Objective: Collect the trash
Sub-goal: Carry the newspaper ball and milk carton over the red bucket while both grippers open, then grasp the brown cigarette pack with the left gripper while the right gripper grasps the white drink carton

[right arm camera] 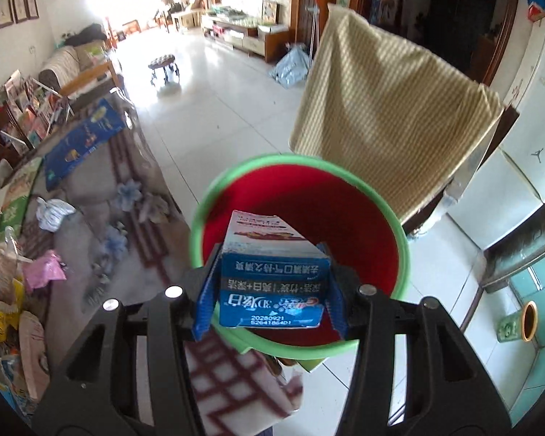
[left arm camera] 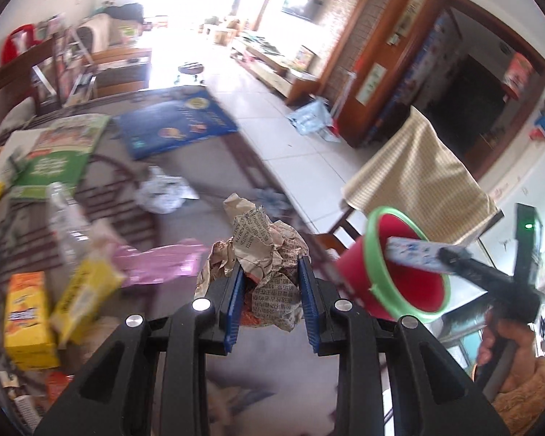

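1. Gripping a crumpled wad of newspaper (left arm camera: 263, 250), the left gripper (left arm camera: 270, 283) has its blue pads (left arm camera: 235, 303) pressed in close on both sides of the wad, jaws nearly together.
2. Right gripper (right arm camera: 272, 287): jaws part-way open and clamped on a blue toothpaste box (right arm camera: 270, 276), pads against its two side faces, printed end towards the camera.
3. Red bucket with green rim (right arm camera: 200, 218): directly beyond the toothpaste box in the right wrist view, mouth facing the camera; the box's far end sits over the opening. In the left wrist view the same bucket (left arm camera: 356, 258) appears right of the newspaper wad, with the box and the right gripper reaching into its mouth.
4. Hand (left arm camera: 505, 338): lower right of the left wrist view, holding the right gripper's handle.
5. Table with patterned cloth (left arm camera: 185, 167): under and left of the left gripper. Items lying on it: pink plastic bag (left arm camera: 160, 261), white crumpled wrapper (left arm camera: 163, 192), yellow carton (left arm camera: 27, 319), second yellow box (left arm camera: 80, 290) just beside it, green-and-white box (left arm camera: 54, 156), flat blue box (left arm camera: 174, 120) at the far end.
6. Chair draped with a yellow striped cloth (right arm camera: 388, 116): on the white tiled floor (right arm camera: 218, 109) behind the bucket.
7. Both views are motion-blurred at the edges; small print on the table items cannot be read.
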{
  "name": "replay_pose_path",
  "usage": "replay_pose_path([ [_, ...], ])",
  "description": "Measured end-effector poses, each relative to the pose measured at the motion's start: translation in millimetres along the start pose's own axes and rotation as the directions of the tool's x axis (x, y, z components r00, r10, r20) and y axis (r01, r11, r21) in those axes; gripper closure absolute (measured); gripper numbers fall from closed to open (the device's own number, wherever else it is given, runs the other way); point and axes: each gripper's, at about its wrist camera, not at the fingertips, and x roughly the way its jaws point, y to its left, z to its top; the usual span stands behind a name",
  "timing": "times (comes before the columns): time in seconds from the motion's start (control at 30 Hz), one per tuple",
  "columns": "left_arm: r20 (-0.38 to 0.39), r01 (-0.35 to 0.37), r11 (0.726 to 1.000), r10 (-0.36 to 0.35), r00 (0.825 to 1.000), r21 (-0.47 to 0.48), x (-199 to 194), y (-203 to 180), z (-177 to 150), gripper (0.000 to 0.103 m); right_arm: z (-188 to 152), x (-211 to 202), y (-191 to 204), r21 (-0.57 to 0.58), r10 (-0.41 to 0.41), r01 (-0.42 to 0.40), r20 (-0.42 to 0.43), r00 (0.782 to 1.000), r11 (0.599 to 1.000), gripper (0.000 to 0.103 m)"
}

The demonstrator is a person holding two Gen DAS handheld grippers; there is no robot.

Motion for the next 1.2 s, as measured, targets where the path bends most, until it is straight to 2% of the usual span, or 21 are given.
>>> replay_pose_path([
  [0.1,-0.028,0.039,0.999,-0.038,0.999,0.033,19,-30,3,0.077,-3,14,-12,-0.003,0.012,-0.013,-0.040,0.999,1.000,0.051],
  [0.17,-0.057,0.083,0.994,-0.079,0.995,0.066,34,-54,4,0.077,-3,13,-23,0.000,0.020,-0.020,-0.033,0.999,1.000,0.035],
  [0.2,-0.071,0.099,0.992,-0.093,0.993,0.079,40,-63,4,0.077,-3,12,-31,0.007,0.022,-0.022,-0.020,1.000,1.000,0.033],
  [0.33,-0.130,0.178,0.975,-0.161,0.978,0.134,68,-106,5,0.077,4,3,-57,0.043,0.018,-0.018,0.011,1.000,0.999,0.030],
  [0.47,-0.190,0.255,0.945,-0.217,0.958,0.204,98,-154,4,0.077,5,-6,-89,0.103,-0.009,0.005,0.031,0.999,0.995,0.028],
  [0.6,-0.237,0.275,0.927,-0.216,0.947,0.253,125,-188,2,0.076,1,-15,-115,0.152,-0.027,0.021,0.039,0.999,0.988,0.026],
  [0.67,-0.247,0.275,0.922,-0.209,0.946,0.271,132,-198,2,0.071,-2,-19,-122,0.166,-0.035,0.028,0.042,0.998,0.986,0.026],
  [0.7,-0.246,0.276,0.920,-0.209,0.946,0.278,135,-203,2,0.063,-3,-20,-125,0.172,-0.037,0.029,0.044,0.998,0.985,0.026],
  [0.73,-0.243,0.275,0.919,-0.209,0.947,0.282,136,-206,3,0.047,-3,-22,-127,0.173,-0.039,0.030,0.045,0.998,0.984,0.026],
  [0.8,-0.216,0.269,0.920,-0.212,0.953,0.284,132,-209,4,0.038,-3,-25,-126,0.172,-0.040,0.032,0.048,0.998,0.985,0.025],
  [0.9,-0.197,0.262,0.926,-0.213,0.957,0.273,125,-201,9,0.038,-1,-27,-121,0.162,-0.031,0.021,0.059,0.998,0.987,0.025],
  [1.03,-0.134,0.220,0.948,-0.193,0.972,0.229,101,-174,14,0.037,8,-30,-100,0.125,0.017,-0.027,0.083,0.996,0.992,0.023],
  [1.2,-0.045,0.092,0.986,-0.087,0.995,0.139,64,-113,12,0.036,16,-26,-55,0.026,0.099,-0.102,0.084,0.991,0.994,0.021],
])
